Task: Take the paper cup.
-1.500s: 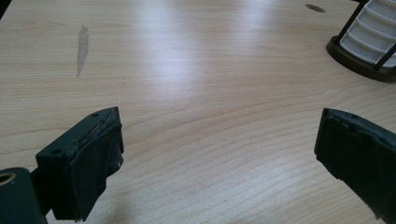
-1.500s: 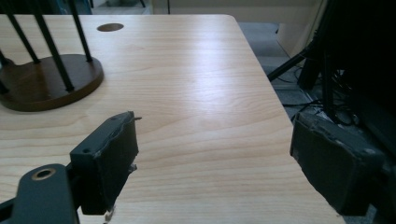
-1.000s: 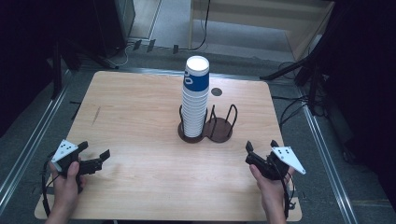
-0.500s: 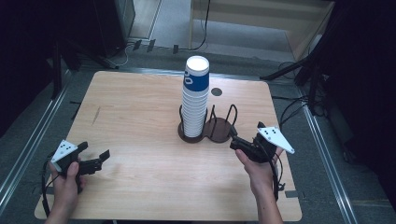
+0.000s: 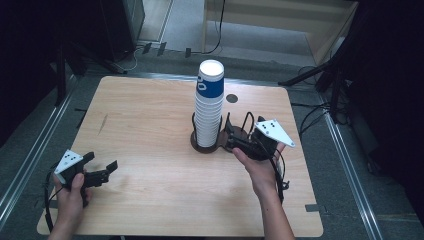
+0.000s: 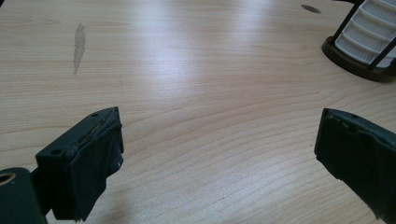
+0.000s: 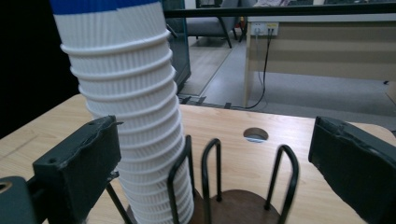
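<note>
One tall stack of cups (image 5: 208, 107), ribbed white paper with a blue band at the top, upright in the left ring of a dark wire holder (image 5: 220, 140) on a round brown base, mid-table. Right gripper (image 5: 235, 140) just beside that holder, jaws just opened wide, nothing between the pads. Left gripper (image 5: 107, 167) well apart near the front left edge of the pale wood-grain table (image 5: 150, 115), jaws spread, nothing gripped.

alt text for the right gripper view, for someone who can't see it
A tall stack of white ribbed paper cups, blue at the top, stands in a dark wire holder on a wooden table. The right tongs are open, with a black jaw at each side of the foreground and nothing between them. An office floor lies beyond.
</note>
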Tool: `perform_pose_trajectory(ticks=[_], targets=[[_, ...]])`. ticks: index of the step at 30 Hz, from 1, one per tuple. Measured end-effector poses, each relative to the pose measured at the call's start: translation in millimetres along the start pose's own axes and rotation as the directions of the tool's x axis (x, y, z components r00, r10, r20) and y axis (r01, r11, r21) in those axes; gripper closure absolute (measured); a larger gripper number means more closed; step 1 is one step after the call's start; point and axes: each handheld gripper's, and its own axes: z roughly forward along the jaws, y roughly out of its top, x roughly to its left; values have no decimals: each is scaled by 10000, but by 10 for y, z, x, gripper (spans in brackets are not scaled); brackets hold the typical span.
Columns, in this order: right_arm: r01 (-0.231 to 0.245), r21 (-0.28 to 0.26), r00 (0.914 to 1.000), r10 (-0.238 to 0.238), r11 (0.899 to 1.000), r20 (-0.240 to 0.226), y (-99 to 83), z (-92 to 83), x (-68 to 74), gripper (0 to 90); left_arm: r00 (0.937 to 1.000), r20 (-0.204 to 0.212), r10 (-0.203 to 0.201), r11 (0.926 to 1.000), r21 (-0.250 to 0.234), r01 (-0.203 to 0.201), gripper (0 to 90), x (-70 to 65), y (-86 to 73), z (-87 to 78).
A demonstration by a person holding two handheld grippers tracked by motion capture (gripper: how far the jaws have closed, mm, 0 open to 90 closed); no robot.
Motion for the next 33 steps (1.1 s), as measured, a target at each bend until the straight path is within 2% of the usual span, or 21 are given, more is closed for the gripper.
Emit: perform_pose_trajectory(ticks=[4,9,33], targets=[[57,-32,9998,-58,10000,-189,57,67,90,20,10000,5,-14,10000,4,14,19,1,0,1],[-99,-83,9989,95,9999,-467,113,148,190,20,10000,6,-51,10000,-39,51,19,11,-2,-7],[-32,-166,9965,18,9999,-830,350,464,488,20,9999,22,-153,9998,-107,153,19,17,0,-1]])
